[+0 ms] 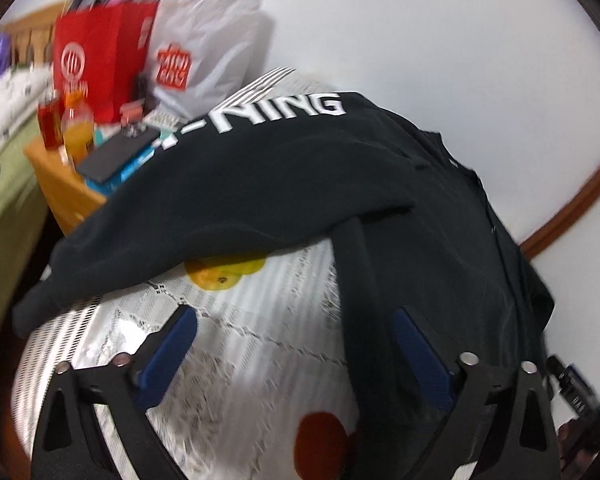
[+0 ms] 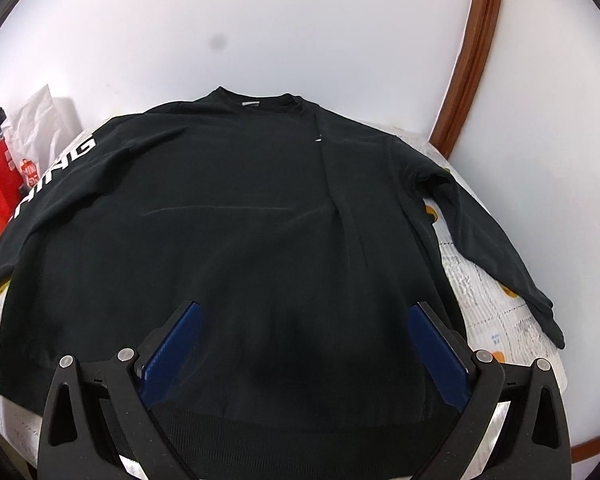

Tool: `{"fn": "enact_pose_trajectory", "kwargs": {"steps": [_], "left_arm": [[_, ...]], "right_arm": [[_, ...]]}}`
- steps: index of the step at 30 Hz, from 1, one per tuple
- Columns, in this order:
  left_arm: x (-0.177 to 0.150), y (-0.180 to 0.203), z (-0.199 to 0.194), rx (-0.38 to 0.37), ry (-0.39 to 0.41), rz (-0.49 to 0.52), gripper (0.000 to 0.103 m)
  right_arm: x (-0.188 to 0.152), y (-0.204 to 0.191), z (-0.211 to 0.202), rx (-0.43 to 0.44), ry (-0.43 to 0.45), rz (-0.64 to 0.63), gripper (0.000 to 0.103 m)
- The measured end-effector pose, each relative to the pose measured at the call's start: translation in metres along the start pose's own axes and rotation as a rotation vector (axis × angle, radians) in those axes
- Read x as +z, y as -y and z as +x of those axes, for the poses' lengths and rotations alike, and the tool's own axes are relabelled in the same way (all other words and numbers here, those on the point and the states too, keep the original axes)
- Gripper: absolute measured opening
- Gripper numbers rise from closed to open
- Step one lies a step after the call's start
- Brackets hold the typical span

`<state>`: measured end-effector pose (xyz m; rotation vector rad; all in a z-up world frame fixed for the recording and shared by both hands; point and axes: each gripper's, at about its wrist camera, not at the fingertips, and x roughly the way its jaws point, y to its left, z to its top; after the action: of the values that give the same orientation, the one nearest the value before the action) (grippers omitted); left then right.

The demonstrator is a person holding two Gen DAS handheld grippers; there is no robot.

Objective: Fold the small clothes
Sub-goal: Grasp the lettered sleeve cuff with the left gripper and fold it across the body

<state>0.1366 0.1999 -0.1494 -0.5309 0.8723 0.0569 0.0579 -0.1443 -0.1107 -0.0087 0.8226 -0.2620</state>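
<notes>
- My black sweatshirt (image 2: 220, 232) lies flat on the patterned tablecloth (image 2: 480, 292), collar at 12 o'clock
- My right gripper (image 2: 304, 344) hovers wide open above its hem, gripping nothing
- My left gripper (image 1: 296, 344), jaws spread, empty, faces the lettered sleeve (image 1: 228, 184) at 12 o'clock

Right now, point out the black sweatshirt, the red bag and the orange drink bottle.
black sweatshirt (image 2: 228, 216): right wrist view, chest panel.
red bag (image 1: 100, 56): left wrist view, front face.
orange drink bottle (image 1: 77, 130): left wrist view, body.

Bags (image 1: 104, 52), bottles (image 1: 66, 128) crowd table's left; sweatshirt (image 2: 228, 216) covers table (image 1: 260, 352).
</notes>
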Motion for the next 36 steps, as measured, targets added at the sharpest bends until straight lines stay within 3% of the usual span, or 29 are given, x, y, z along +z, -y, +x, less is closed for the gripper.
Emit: {"fn": "enact_pose_trajectory", "kwargs": {"steps": [3, 7, 9, 11, 13, 15, 17, 21, 25, 29, 36], "left_arm": [[0.005, -0.015, 0.012, -0.033, 0.003, -0.074, 0.077], [0.017, -0.024, 0.02, -0.061, 0.053, -0.148, 0.074], [0.025, -0.025, 0.029, -0.036, 0.064, -0.185, 0.06], [0.033, -0.024, 0.034, -0.01, 0.072, -0.198, 0.056], [0.041, -0.024, 0.038, 0.039, 0.071, -0.205, 0.044], [0.05, -0.024, 0.044, 0.089, 0.061, -0.199, 0.013], [0.057, -0.022, 0.044, 0.109, 0.058, -0.17, 0.008], [0.075, 0.004, 0.022, 0.189, 0.125, -0.072, 0.007], [0.101, 0.056, -0.002, 0.191, 0.202, 0.061, 0.006], [0.124, 0.14, -0.008, 0.158, 0.265, 0.241, 0.006], [0.123, 0.288, 0.038, 0.057, 0.242, 0.489, 0.006]], "right_arm": [[0.004, 0.007, 0.01, -0.029, -0.023, -0.005, 0.101], [0.007, 0.02, 0.022, -0.059, -0.041, 0.002, 0.101], [0.008, 0.025, 0.028, -0.061, -0.051, 0.007, 0.101], [0.01, 0.032, 0.034, -0.069, -0.056, 0.011, 0.101], [0.011, 0.038, 0.037, -0.073, -0.054, 0.011, 0.101], [0.012, 0.046, 0.039, -0.074, -0.043, 0.01, 0.101], [0.015, 0.054, 0.041, -0.071, -0.027, 0.004, 0.101], [0.023, 0.075, 0.045, -0.079, 0.012, -0.014, 0.101], [0.034, 0.097, 0.048, -0.069, 0.058, -0.029, 0.101], [0.041, 0.126, 0.047, -0.085, 0.112, -0.033, 0.101], [0.032, 0.179, 0.054, -0.071, 0.107, 0.028, 0.101]]}}
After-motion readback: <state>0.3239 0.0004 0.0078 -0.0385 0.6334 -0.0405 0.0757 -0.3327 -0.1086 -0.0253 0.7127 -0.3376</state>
